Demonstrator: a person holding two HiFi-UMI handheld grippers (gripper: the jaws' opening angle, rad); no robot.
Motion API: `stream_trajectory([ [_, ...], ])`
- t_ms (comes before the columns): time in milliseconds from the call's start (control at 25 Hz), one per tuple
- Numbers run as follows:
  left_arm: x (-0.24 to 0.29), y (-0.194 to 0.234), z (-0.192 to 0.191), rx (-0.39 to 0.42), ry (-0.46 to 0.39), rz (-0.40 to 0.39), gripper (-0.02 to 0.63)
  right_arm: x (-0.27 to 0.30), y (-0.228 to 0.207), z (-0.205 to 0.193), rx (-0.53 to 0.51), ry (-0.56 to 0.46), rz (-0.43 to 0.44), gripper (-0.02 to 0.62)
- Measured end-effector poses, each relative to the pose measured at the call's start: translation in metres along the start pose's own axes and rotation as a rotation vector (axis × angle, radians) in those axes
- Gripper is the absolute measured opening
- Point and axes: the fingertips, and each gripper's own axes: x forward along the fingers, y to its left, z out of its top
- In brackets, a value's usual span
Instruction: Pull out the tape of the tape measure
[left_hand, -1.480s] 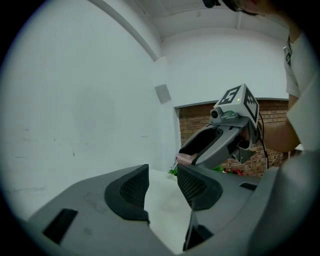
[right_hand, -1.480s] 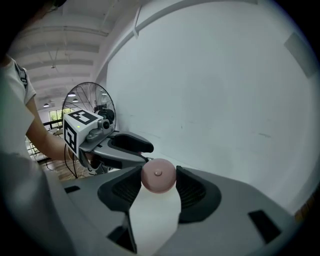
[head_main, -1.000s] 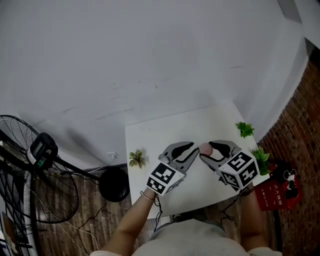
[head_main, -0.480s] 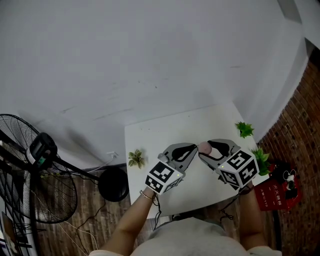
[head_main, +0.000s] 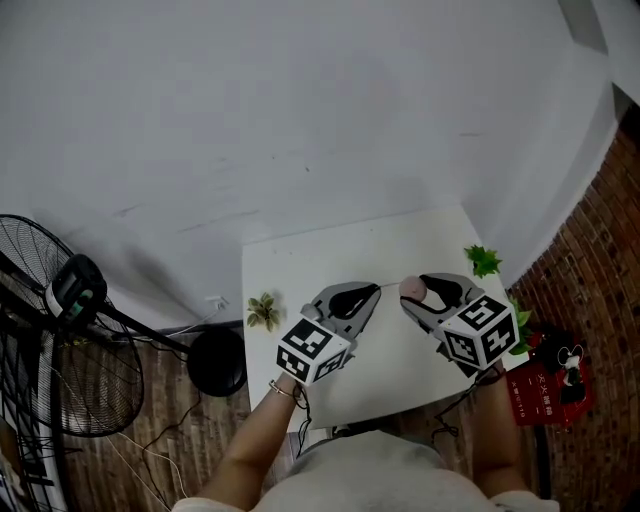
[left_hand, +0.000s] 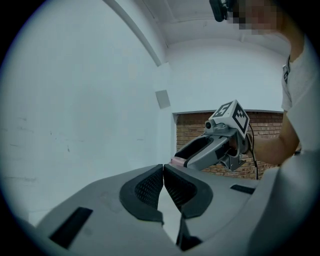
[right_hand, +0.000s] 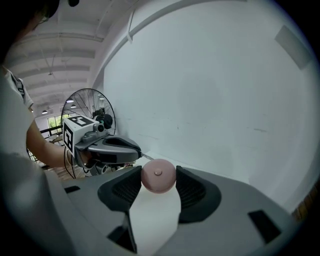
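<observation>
"What is way over on the left?"

"A big fan (head_main: 68, 345) stands on the floor. Next to it is the white table (head_main: 330, 255). A little plant (head_main: 265, 311) sits at the table's left edge."

"What comes after the plant?"

"The left gripper (head_main: 376, 290). Its two jaws are squeezed tight together. The end of the thin tape (head_main: 390, 286) is pinched at their tip."

"Where does the tape go?"

"It runs a short way across to the tape measure (right_hand: 158, 175). That one is round and pink, with a tiny dot in the middle."

"Who has the pink one?"

"The right gripper (head_main: 418, 291) has it. One jaw presses on each side of the pink case. It is held up over the table, about in the middle."

"Are the two grippers close?"

"Yes. Their tips point at each other, with just a small gap between them. Only the thin tape crosses that gap."

"And on the right?"

"A green plant (head_main: 485, 260) sits at the table's right edge. Past the table there are red bricks (head_main: 605, 230)."
</observation>
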Motion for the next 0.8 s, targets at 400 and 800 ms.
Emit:
stream_trajectory([
  [400,0.003,0.0,0.001,-0.014,0.001,0.052,0.017,-0.001,-0.003,-0.006,0.036,0.004,0.011,0.215],
  [800,-0.017,0.02,0.007,-0.051,-0.03,0.134,0.015,-0.025,-0.035,-0.013,0.135,-0.039,-0.032,0.215],
])
